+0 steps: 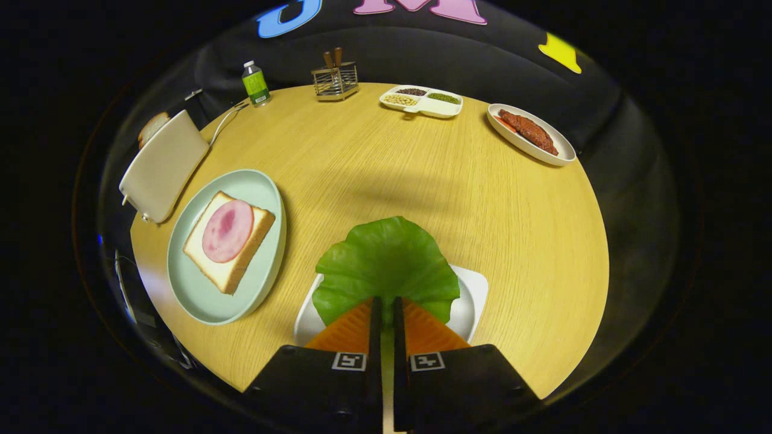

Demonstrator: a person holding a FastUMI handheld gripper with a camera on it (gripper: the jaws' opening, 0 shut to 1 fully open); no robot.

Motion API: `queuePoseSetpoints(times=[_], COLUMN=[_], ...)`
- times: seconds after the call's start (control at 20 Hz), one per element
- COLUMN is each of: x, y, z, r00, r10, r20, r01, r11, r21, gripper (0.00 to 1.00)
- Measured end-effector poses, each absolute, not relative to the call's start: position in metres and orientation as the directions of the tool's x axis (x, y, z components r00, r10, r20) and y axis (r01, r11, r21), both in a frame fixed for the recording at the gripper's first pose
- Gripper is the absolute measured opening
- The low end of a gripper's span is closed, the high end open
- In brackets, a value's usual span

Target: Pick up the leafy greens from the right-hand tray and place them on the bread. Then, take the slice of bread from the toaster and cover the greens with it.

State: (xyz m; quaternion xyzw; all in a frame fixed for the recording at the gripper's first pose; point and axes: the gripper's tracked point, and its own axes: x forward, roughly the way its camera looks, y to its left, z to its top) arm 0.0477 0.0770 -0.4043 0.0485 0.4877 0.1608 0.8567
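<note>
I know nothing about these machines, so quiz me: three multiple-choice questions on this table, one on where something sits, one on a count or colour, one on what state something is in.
1. Where is the slice of white bread topped with pink ham?
A. on the pale green round plate
B. in the white toaster
C. on the white oval dish

2. How many compartments of the white divided dish hold grains or beans?
A. one
B. three
C. five

3. What is the gripper doing?
A. open above the wooden table
B. shut on the green lettuce leaf
C. shut on the green bottle

Key: 1 A, the bread lies on the plate. 2 B, three fillings show. 3 B, both fingers pinch the leaf above the white tray.
</note>
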Motion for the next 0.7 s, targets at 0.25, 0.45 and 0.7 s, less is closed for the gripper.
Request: queuePoseSetpoints(times=[0.25, 0.45, 0.7], x=[0.05, 0.05, 0.054], y=[0.074, 0.073, 0.101], z=[-0.38, -0.341, -0.285], r00=[0.49, 0.549, 0.607], r10=[0.367, 0.363, 0.377], r20=[-0.79, -0.753, -0.7], r01=[-0.172, -0.18, -0.247], r11=[0.93, 0.931, 0.926], r21=[0.326, 0.318, 0.285], gripper=[0.08, 0.08, 0.08])
